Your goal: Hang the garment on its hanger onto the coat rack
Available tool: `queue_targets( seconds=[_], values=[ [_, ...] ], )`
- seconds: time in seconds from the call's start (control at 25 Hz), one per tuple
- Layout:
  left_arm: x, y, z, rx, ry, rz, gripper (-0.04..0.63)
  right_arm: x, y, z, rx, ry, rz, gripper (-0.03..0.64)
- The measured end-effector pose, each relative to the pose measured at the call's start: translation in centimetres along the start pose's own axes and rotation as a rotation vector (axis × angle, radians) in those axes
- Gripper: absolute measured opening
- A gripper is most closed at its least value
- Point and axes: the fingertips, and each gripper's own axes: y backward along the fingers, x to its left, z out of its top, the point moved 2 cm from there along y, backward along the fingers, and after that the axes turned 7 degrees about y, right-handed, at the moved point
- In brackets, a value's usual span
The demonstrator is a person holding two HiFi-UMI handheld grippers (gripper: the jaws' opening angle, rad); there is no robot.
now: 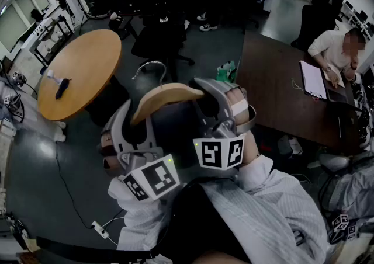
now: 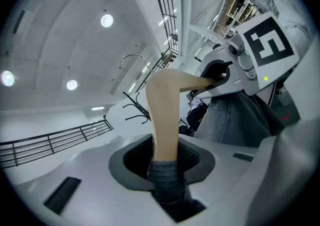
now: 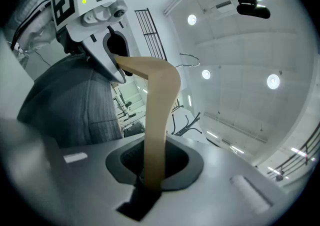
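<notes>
A curved wooden hanger (image 1: 163, 98) with a metal hook (image 1: 151, 68) is held up between both grippers. A dark grey garment (image 1: 175, 131) hangs from it. My left gripper (image 1: 136, 121) is shut on the hanger's left end, with a fold of grey fabric (image 2: 165, 175) caught in its jaws (image 2: 167, 170). My right gripper (image 1: 203, 92) is shut on the right end, bare wood (image 3: 156, 120) running down into its jaws (image 3: 150, 170). A black stand with branching arms (image 2: 136, 110) (image 3: 186, 122) shows far beyond the hanger in both gripper views.
A round wooden table (image 1: 79, 70) stands at the left, a dark desk (image 1: 286, 93) at the right with a person (image 1: 336, 47) seated at it. Black office chairs (image 1: 160, 41) stand ahead. A cable and power strip (image 1: 100, 231) lie on the floor.
</notes>
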Motion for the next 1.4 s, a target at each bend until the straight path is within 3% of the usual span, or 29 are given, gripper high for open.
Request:
queue_targets(
  seconds=[0.84,1.12,1.4],
  values=[
    [-2.4,1.3,-0.2,0.052,0.019,0.001,0.104,1.0,1.8,-1.3,-0.008,-0.033,0.045,0.055],
    [-1.3,-0.7,-4.1,0.079,0.064,-0.003,0.104,3.8,-1.4,-0.7,-0.007,-0.009,0.088,0.057],
    [1.5,-8.5,-10.6,0.071,0.08,-0.092,0.104,8.0,-10.3,-1.1,0.06,0.0,0.092,0.057]
  ],
)
